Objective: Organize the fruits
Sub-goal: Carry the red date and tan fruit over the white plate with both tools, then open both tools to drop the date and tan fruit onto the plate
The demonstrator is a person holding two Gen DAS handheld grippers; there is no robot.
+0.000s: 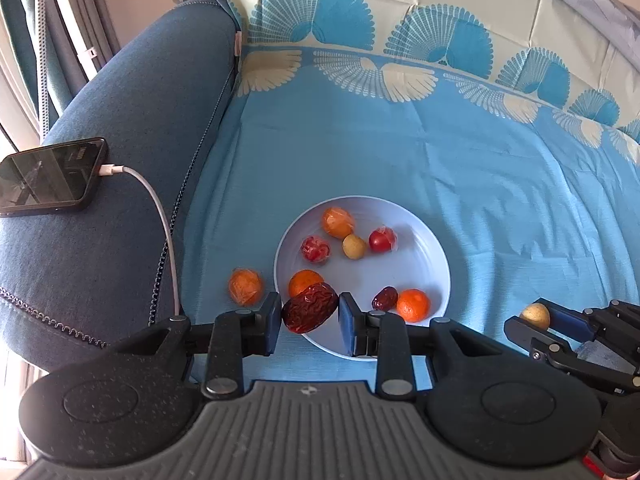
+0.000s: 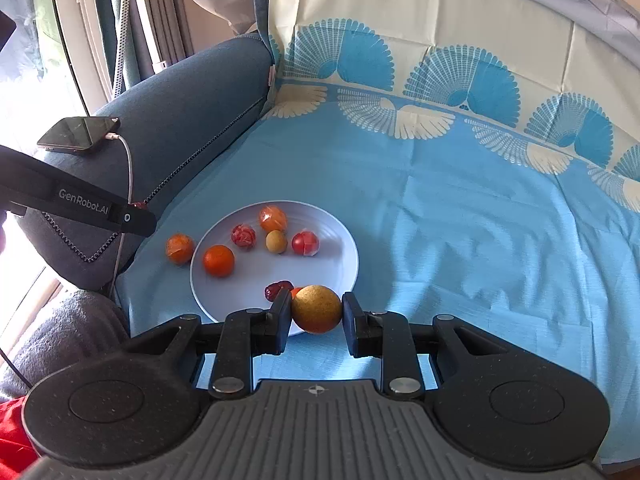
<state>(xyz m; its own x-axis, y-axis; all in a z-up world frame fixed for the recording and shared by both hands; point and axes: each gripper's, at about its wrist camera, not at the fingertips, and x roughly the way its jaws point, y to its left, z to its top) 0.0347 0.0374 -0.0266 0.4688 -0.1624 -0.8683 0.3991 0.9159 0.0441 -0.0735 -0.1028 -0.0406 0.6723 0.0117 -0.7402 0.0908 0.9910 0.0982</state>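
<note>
A pale blue plate (image 1: 424, 248) lies on the blue cloth and holds several small fruits: oranges, red wrapped fruits, a yellow ball and a small red date (image 1: 385, 298). My left gripper (image 1: 309, 314) is shut on a large wrinkled red date (image 1: 310, 307) over the plate's near rim. My right gripper (image 2: 316, 312) is shut on a yellow-brown round fruit (image 2: 317, 309) at the plate's (image 2: 340, 264) near edge; it also shows in the left wrist view (image 1: 535, 315). One wrapped orange (image 1: 245, 286) lies on the cloth left of the plate, also seen in the right wrist view (image 2: 179, 248).
A dark blue sofa arm (image 1: 132, 168) stands to the left with a phone (image 1: 48, 178) and white charging cable (image 1: 164, 232) on it. The patterned blue cloth (image 1: 480, 168) stretches behind and right of the plate. A grey blanket (image 2: 68, 332) lies lower left.
</note>
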